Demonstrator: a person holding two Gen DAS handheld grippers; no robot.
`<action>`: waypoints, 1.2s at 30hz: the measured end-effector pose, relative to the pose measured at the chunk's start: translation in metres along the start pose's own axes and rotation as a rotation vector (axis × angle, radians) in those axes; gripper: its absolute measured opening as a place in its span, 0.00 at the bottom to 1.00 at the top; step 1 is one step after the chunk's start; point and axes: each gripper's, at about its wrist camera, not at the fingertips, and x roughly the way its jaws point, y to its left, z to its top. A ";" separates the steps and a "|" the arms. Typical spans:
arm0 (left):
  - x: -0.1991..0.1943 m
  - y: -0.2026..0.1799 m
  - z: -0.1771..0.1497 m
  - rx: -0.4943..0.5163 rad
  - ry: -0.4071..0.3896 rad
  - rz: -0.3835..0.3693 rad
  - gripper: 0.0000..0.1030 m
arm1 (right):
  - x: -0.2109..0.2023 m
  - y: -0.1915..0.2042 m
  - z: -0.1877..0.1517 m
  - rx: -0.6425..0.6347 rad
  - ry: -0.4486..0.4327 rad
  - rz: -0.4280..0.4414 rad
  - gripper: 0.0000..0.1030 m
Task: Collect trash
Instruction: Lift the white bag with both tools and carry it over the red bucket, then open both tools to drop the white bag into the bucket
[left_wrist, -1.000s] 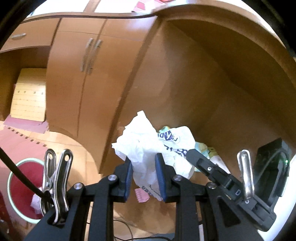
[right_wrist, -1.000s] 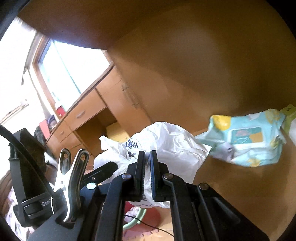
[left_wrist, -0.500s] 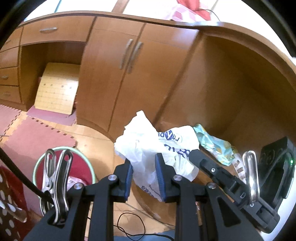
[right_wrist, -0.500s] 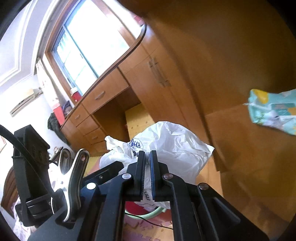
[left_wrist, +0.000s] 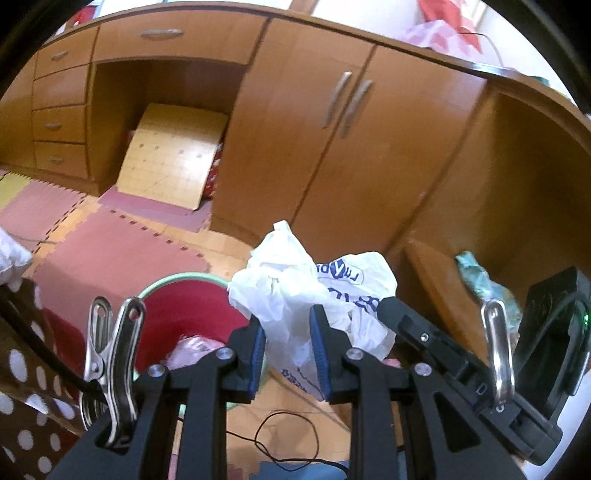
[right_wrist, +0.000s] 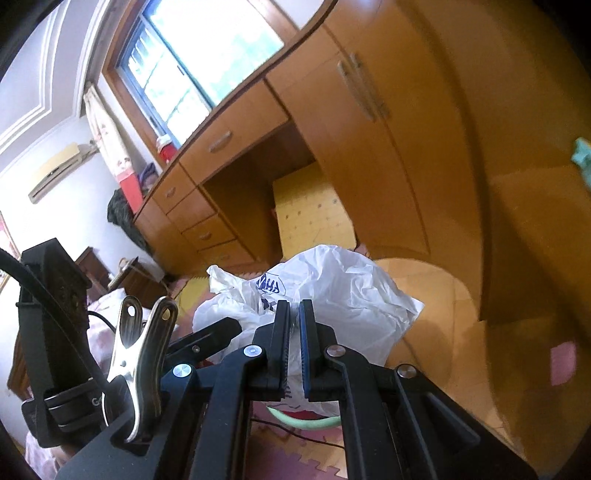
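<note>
A crumpled white plastic bag (left_wrist: 295, 291) with blue print hangs in the air between both grippers. My left gripper (left_wrist: 288, 332) is shut on one bunch of it. My right gripper (right_wrist: 293, 317) is shut on a thin fold of the same bag (right_wrist: 347, 295); its black body (left_wrist: 424, 336) shows at the right of the left wrist view. Below and left of the bag stands a red bin with a pale green rim (left_wrist: 173, 280), pink litter (left_wrist: 192, 347) lying inside. A strip of that green rim (right_wrist: 303, 421) shows under the bag in the right wrist view.
A wooden desk unit with cupboard doors (left_wrist: 332, 140) and drawers (left_wrist: 59, 122) lines the back. A yellow board (left_wrist: 173, 155) leans in the knee space. Pink foam mats (left_wrist: 110, 251) cover the floor. A teal wipes pack (left_wrist: 476, 273) lies on a low shelf. A thin black cable (left_wrist: 288, 435) trails on the floor.
Both grippers have carried the bag out from under the desk nook toward the left and downward. The red bin has come into view beneath the bag, and the wipes pack has slid away to the right.
</note>
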 end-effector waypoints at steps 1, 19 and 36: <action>0.002 0.005 -0.001 -0.006 0.005 0.008 0.24 | 0.008 0.002 -0.002 0.000 0.013 0.001 0.06; 0.053 0.064 -0.013 -0.087 0.109 0.078 0.24 | 0.103 0.003 -0.025 0.032 0.153 -0.030 0.06; 0.100 0.094 -0.017 -0.126 0.187 0.141 0.24 | 0.166 -0.017 -0.039 0.117 0.219 -0.044 0.06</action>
